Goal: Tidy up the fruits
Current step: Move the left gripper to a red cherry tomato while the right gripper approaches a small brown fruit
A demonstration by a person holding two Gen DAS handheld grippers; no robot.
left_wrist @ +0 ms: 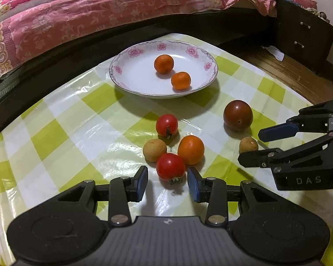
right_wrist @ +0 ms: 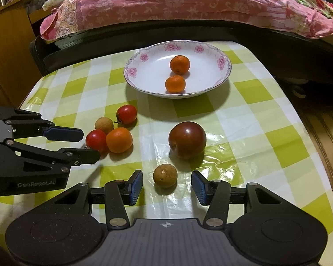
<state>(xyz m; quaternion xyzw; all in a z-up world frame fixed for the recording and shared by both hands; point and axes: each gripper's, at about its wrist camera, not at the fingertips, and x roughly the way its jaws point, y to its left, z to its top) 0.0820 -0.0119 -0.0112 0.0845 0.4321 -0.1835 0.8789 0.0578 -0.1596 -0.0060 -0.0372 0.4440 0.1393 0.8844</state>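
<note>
A white floral plate (left_wrist: pixel 131 66) (right_wrist: pixel 144 75) holds two small oranges (left_wrist: pixel 164 63) (right_wrist: pixel 179 64). On the checked cloth lie two red tomatoes, an orange fruit (left_wrist: pixel 191 149) (right_wrist: pixel 119 139), two tan longans and a dark plum (left_wrist: pixel 238 115) (right_wrist: pixel 187 142). My left gripper (left_wrist: pixel 168 182) is open with the near red tomato (left_wrist: pixel 170 166) (right_wrist: pixel 96 140) just ahead between its pads. My right gripper (right_wrist: pixel 166 187) is open around a tan longan (right_wrist: pixel 165 175) (left_wrist: pixel 248 144), not touching it.
A bed with a pink floral quilt (left_wrist: pixel 100 11) (right_wrist: pixel 177 2) runs behind the table. A dark drawer cabinet (left_wrist: pixel 304 35) stands at the right. The table's right edge (right_wrist: pixel 310 146) drops to a wood floor.
</note>
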